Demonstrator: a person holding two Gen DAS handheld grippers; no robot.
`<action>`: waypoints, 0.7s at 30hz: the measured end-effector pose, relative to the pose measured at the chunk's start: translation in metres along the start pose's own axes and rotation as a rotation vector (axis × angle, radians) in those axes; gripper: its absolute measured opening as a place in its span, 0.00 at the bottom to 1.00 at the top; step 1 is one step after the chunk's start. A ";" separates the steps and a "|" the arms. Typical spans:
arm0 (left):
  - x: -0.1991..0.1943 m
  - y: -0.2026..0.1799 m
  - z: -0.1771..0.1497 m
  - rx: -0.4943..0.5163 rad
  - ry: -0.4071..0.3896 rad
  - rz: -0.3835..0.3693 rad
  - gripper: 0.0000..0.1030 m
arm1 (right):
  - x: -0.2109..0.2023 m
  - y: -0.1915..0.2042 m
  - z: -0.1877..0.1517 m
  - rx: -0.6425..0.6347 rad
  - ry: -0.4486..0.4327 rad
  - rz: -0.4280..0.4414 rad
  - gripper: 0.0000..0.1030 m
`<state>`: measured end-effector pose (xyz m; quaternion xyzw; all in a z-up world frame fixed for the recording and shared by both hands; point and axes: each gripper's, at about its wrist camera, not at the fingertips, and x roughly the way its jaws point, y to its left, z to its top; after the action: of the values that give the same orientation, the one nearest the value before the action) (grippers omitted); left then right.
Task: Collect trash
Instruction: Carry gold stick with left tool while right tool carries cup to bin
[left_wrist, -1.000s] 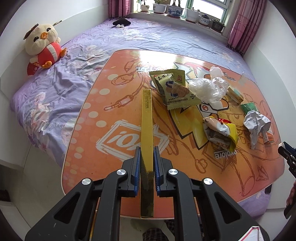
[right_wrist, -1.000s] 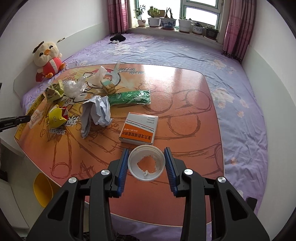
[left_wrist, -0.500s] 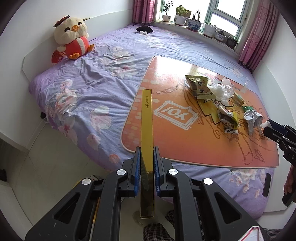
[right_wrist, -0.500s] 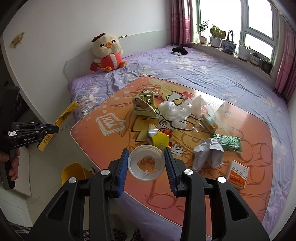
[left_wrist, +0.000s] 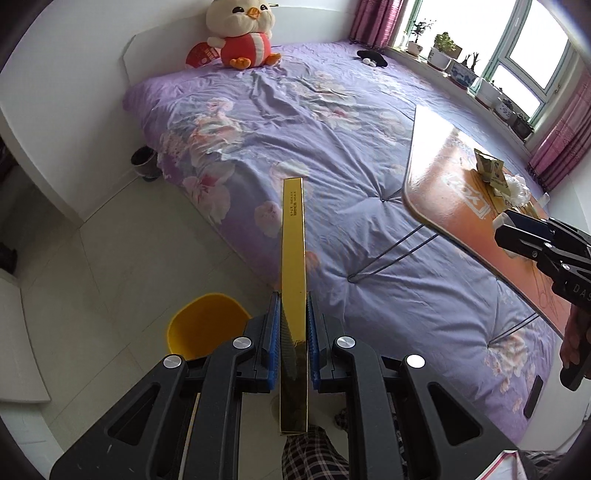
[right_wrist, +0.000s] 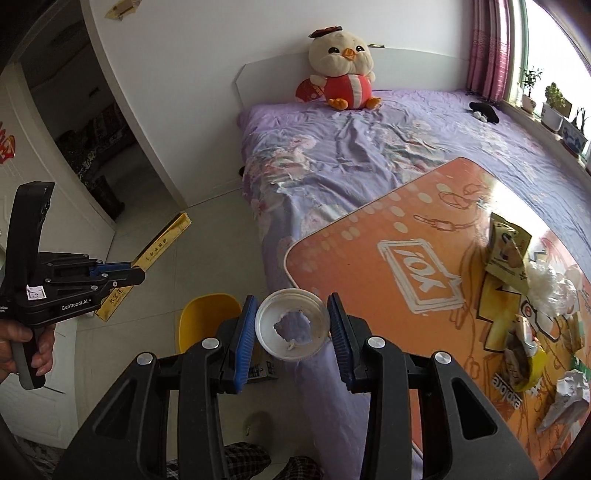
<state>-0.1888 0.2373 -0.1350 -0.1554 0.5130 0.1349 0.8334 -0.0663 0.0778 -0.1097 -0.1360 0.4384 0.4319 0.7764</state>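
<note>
My left gripper (left_wrist: 291, 306) is shut on a long gold box (left_wrist: 293, 243), held off the table over the floor and bed edge. It also shows in the right wrist view (right_wrist: 136, 271) with the gold box (right_wrist: 162, 242) sticking out. My right gripper (right_wrist: 291, 321) is shut on a clear plastic cup (right_wrist: 291, 325), held in the air past the table's corner. A yellow bin (left_wrist: 203, 323) stands on the floor left of my left gripper; it also shows in the right wrist view (right_wrist: 203, 314). Wrappers (right_wrist: 506, 251) and crumpled paper (right_wrist: 569, 395) lie on the orange table (right_wrist: 388, 229).
A purple bed (left_wrist: 295, 122) carries the low table (left_wrist: 443, 192). A plush chick (left_wrist: 240, 33) sits at the headboard. A small dark pot (left_wrist: 144, 162) stands on the floor by the bed. A doorway (right_wrist: 85, 147) opens at the left. Potted plants (left_wrist: 443, 51) line the windowsill.
Both grippers have swung left, away from the table toward the floor, still holding the gold box and the cup. The yellow bin has come into view beside the left gripper.
</note>
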 end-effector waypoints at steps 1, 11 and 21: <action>0.003 0.009 -0.006 -0.019 0.008 0.006 0.13 | 0.010 0.008 0.002 -0.018 0.015 0.018 0.39; 0.057 0.084 -0.062 -0.150 0.107 0.050 0.13 | 0.120 0.089 -0.002 -0.173 0.179 0.224 0.39; 0.142 0.149 -0.103 -0.250 0.239 0.038 0.13 | 0.257 0.148 -0.046 -0.307 0.413 0.277 0.39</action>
<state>-0.2679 0.3416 -0.3240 -0.2630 0.5906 0.1937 0.7379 -0.1466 0.2804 -0.3167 -0.2757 0.5311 0.5584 0.5746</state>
